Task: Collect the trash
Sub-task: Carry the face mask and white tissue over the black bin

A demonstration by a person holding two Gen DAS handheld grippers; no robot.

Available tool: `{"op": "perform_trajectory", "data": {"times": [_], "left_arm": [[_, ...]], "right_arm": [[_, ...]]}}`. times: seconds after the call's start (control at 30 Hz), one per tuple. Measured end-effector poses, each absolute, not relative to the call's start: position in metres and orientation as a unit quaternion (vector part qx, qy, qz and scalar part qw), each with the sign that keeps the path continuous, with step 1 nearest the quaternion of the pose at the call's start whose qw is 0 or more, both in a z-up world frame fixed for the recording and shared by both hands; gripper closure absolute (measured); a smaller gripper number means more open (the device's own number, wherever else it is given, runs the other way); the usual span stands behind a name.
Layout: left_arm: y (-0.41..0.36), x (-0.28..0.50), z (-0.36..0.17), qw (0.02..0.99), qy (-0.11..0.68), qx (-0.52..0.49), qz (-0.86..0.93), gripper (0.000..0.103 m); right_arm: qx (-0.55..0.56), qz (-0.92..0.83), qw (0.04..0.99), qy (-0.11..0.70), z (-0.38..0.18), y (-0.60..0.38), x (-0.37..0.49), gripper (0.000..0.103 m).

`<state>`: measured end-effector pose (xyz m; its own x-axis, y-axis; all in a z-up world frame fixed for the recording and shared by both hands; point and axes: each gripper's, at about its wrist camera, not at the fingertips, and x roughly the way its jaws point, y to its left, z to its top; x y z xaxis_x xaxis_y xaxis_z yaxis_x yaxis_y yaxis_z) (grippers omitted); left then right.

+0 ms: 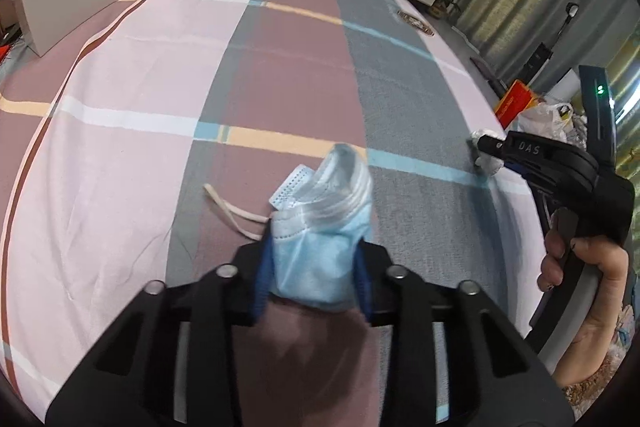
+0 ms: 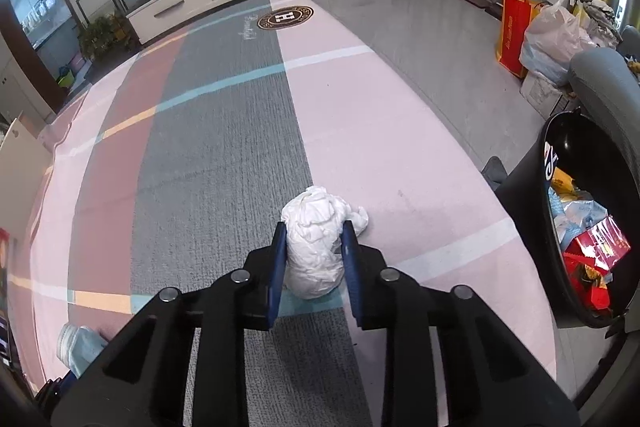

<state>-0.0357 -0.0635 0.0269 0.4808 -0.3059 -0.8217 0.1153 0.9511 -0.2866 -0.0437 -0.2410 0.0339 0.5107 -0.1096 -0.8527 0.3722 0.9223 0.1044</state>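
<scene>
Here, a black trash bin [image 2: 560,163] stands at the right edge of the right wrist view, just beside the plaid-covered bed [image 2: 224,131], its mouth tipped toward the camera. Inside it lie a red packet [image 2: 596,247], light blue and white wrappers [image 2: 576,215] and a yellow scrap; what sits deeper is hidden by the rim. Farther back on the floor are an orange paper bag [image 2: 512,31] and a pale plastic bag [image 2: 556,35] stuffed full, contents not discernible.

The right tongs [image 2: 316,247] are closed part-way onto a crumpled white tissue wad [image 2: 316,247], one blue pad against each side. The wad stands on the bed cover, its long axis running away from the camera, with a small lobe sticking out to the right past the finger. In the left wrist view the right tongs [image 1: 486,147] reach in from the right, held by the right hand [image 1: 580,279].

The left tongs [image 1: 312,247] are closed on a folded light blue face mask [image 1: 320,227], squeezed between the pads. The mask's long axis points forward along the fingers, its pleated end curling upward beyond the tips. One white ear loop [image 1: 232,207] trails off to the left and lies on the cover.
</scene>
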Motion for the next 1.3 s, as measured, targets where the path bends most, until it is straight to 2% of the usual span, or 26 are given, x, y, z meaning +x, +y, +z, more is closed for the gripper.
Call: {"op": "perform_trajectory", "data": {"times": [0.13,0.27,0.63,1.03,1.3], "left_arm": [[-0.072,-0.041,0.038,0.865,0.473,-0.094,-0.140,0.079],[-0.082,-0.046,0.052,0.879,0.445,-0.088,-0.149,0.081],[-0.128,-0.063,0.097,0.917,0.357,-0.045,-0.172,0.081],[-0.211,-0.076,0.123,0.912,0.323,-0.045,-0.248,0.081],[-0.286,-0.088,0.137,0.893,0.298,-0.052,-0.334,0.081]], "right_arm": [[0.145,-0.138,0.863,0.463,0.041,-0.243,-0.049,0.075],[0.153,-0.138,0.874,0.439,0.056,-0.249,-0.058,0.076],[0.180,-0.157,0.895,0.377,0.095,-0.280,-0.092,0.075],[0.180,-0.204,0.910,0.314,0.138,-0.330,-0.163,0.075],[0.223,-0.263,0.896,0.280,0.135,-0.393,-0.217,0.075]]}}
